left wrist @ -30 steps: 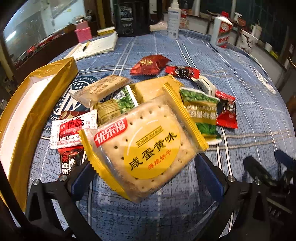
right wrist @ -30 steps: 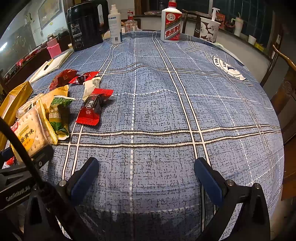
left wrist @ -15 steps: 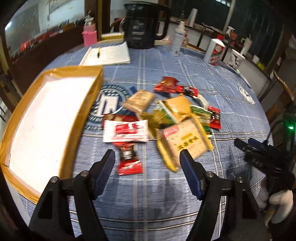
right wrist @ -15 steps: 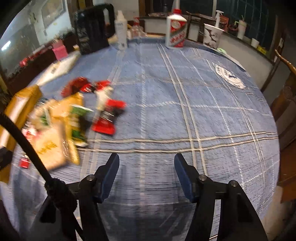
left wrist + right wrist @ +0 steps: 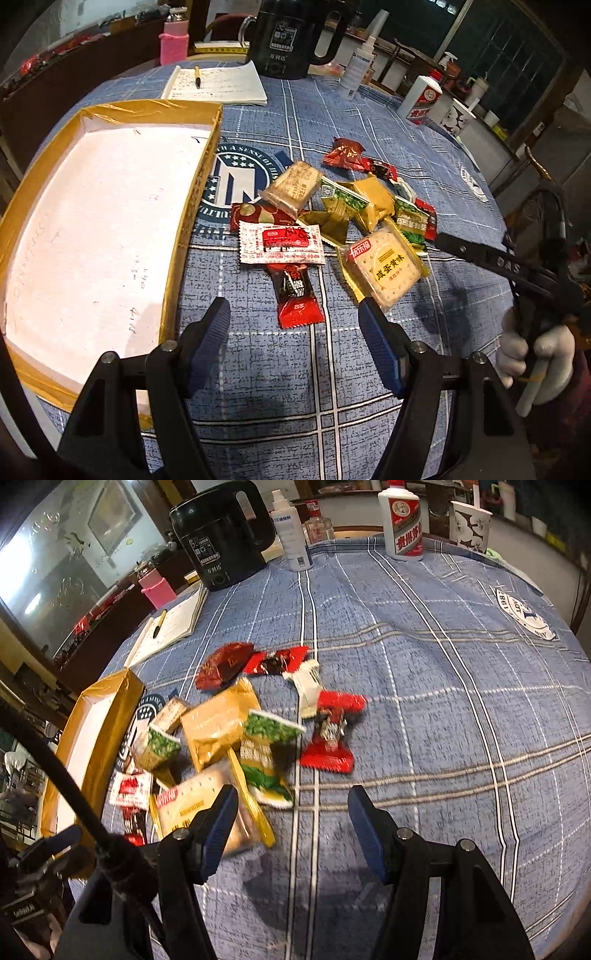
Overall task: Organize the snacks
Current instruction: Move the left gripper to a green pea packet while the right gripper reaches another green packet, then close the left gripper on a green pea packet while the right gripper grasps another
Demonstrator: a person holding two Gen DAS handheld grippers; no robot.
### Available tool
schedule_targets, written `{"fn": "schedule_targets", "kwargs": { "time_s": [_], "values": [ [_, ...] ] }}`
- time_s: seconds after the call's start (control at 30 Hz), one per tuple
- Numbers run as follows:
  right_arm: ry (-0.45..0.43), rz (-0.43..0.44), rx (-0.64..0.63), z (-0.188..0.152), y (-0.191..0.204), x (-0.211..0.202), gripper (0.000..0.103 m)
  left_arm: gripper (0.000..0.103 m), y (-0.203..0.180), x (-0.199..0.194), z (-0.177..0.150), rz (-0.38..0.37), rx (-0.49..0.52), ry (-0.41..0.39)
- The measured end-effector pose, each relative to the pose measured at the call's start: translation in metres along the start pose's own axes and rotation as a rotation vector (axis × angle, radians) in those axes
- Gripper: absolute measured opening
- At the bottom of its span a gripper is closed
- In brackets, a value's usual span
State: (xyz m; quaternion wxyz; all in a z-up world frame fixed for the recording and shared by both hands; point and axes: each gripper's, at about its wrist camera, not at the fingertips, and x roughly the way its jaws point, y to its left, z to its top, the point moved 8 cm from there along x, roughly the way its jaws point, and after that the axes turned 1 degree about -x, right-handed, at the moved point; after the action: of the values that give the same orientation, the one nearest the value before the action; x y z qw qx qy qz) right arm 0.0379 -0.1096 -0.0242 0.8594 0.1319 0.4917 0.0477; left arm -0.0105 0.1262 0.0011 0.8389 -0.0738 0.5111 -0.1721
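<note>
A pile of snack packets lies mid-table: a yellow cracker pack (image 5: 384, 266), a white-red packet (image 5: 281, 243), a red-black bar (image 5: 295, 295), green packets (image 5: 264, 753), and red candies (image 5: 328, 734). An empty gold-edged tray (image 5: 199, 177) with a white floor sits left of them; it also shows in the right wrist view (image 5: 92, 734). My left gripper (image 5: 295, 339) is open and empty, raised above the table's near side. My right gripper (image 5: 290, 827) is open and empty, just in front of the pile.
At the far side stand a black kettle (image 5: 291, 40), a notebook with pen (image 5: 218, 86), a pink bottle (image 5: 173, 46), a spray bottle (image 5: 291, 535), a white liquor bottle (image 5: 404, 524) and a paper cup (image 5: 469, 526). A blue checked cloth (image 5: 443, 664) covers the round table.
My left gripper let go of the cracker pack, which now lies on the table, and pulled back and up. My right gripper swung left toward the pile.
</note>
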Motion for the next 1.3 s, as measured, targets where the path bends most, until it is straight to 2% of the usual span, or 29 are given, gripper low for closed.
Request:
{"fn": "schedule_targets", "kwargs": {
  "time_s": [0.03, 0.1, 0.13, 0.23, 0.43, 0.57, 0.83, 0.87, 0.9, 0.93, 0.97, 1.0, 1.13, 1.3],
  "values": [
    [-0.004, -0.005, -0.001, 0.003, 0.001, 0.001, 0.062, 0.072, -0.001, 0.0, 0.001, -0.02, -0.001, 0.007],
    [-0.007, -0.012, -0.011, 0.009, 0.003, 0.004, 0.062, 0.063, -0.005, 0.002, 0.006, -0.06, 0.001, 0.02],
    [-0.004, -0.015, -0.017, 0.011, 0.004, 0.006, 0.062, 0.062, -0.009, 0.004, 0.01, -0.09, 0.002, 0.029],
    [0.006, -0.036, -0.038, 0.016, 0.008, 0.015, 0.062, 0.062, -0.017, 0.009, 0.025, -0.117, 0.009, 0.029],
    [0.026, -0.069, -0.065, 0.019, 0.013, 0.028, 0.058, 0.062, -0.039, 0.034, 0.056, -0.091, 0.13, 0.021],
    [0.057, -0.071, -0.069, 0.021, 0.017, 0.038, 0.039, 0.062, -0.046, 0.058, 0.069, -0.093, 0.17, 0.052],
    [0.063, -0.074, -0.076, 0.021, 0.024, 0.045, 0.039, 0.062, -0.054, 0.094, 0.074, -0.059, 0.249, 0.096],
    [0.063, -0.074, -0.075, 0.022, 0.024, 0.045, 0.038, 0.062, -0.054, 0.097, 0.073, -0.062, 0.244, 0.103],
    [0.062, -0.07, -0.074, 0.022, 0.024, 0.045, 0.036, 0.057, -0.054, 0.099, 0.073, -0.068, 0.236, 0.108],
    [0.063, -0.063, -0.072, 0.021, 0.025, 0.045, 0.034, 0.051, -0.052, 0.102, 0.072, -0.066, 0.227, 0.113],
    [0.064, -0.056, -0.068, 0.022, 0.025, 0.045, 0.032, 0.039, -0.049, 0.104, 0.071, -0.062, 0.22, 0.123],
    [0.064, -0.05, -0.064, 0.021, 0.026, 0.045, 0.03, 0.036, -0.048, 0.106, 0.07, -0.065, 0.212, 0.128],
    [0.053, -0.018, -0.043, 0.022, 0.027, 0.038, 0.009, 0.034, -0.043, 0.1, 0.07, -0.073, 0.169, 0.108],
    [0.058, 0.025, -0.017, 0.02, 0.026, 0.03, 0.006, 0.034, -0.042, 0.083, 0.072, -0.094, 0.133, 0.07]
  ]
}}
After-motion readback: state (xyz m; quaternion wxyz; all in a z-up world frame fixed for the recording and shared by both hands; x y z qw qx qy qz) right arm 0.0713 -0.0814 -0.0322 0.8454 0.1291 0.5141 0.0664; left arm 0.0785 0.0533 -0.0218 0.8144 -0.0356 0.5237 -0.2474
